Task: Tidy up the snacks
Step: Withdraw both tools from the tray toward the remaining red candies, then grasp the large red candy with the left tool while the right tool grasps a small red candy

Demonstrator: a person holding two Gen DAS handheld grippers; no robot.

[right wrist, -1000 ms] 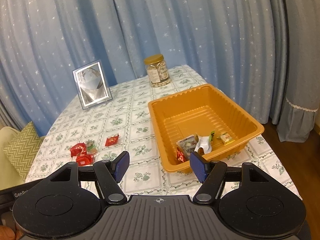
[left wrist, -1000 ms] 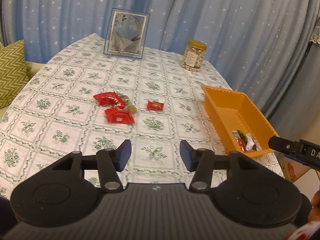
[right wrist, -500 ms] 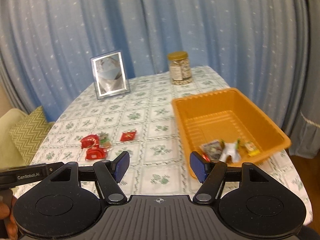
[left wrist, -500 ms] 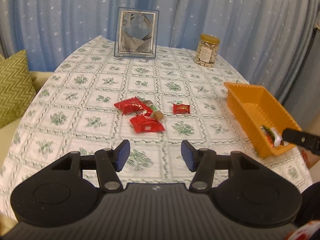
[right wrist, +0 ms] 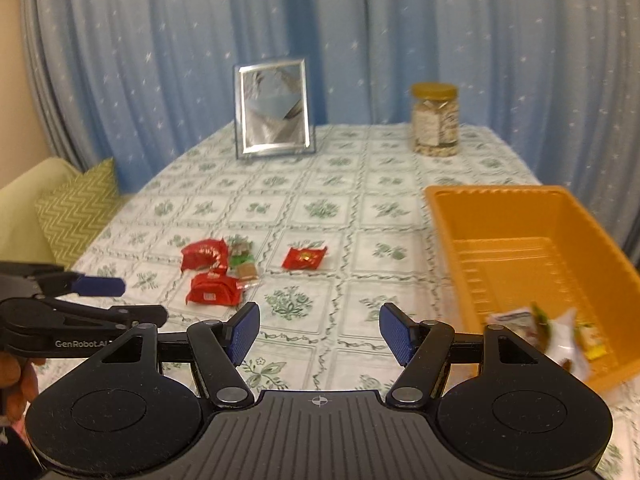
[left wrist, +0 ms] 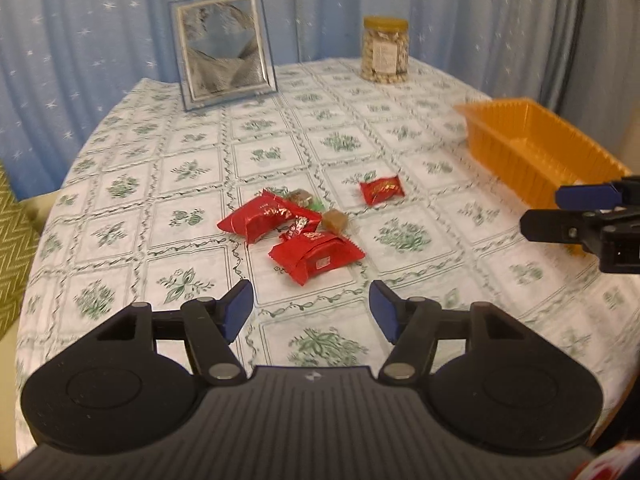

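I hold both tools above the table (left wrist: 132, 184), short of the snacks. My left gripper (left wrist: 310, 310) has its jaws opening with nothing between them; my right gripper (right wrist: 319, 330) stands spread and empty too.

The loose snacks lie in a cluster at about twelve o'clock from the left gripper: a near red packet (left wrist: 318, 255), a far red packet (left wrist: 262, 216) just behind it at eleven o'clock, a small brown candy (left wrist: 335, 220) and a green-wrapped sweet (left wrist: 306, 199) tucked among them. A small red sachet (left wrist: 381, 189) sits apart at one o'clock. The orange tray (left wrist: 516, 152), out at two o'clock, already holds a few wrapped snacks in its near corner.

I judge these packets light, soft and crinkly, with slick foil that may slide on the cloth if nudged sideways. The near red packet looks puffed, so I would pinch across its middle bulge rather than a flat sealed end, which could slip. Too hard a squeeze might crush what is inside. The brown candy is small and low, likely the fiddliest pick.
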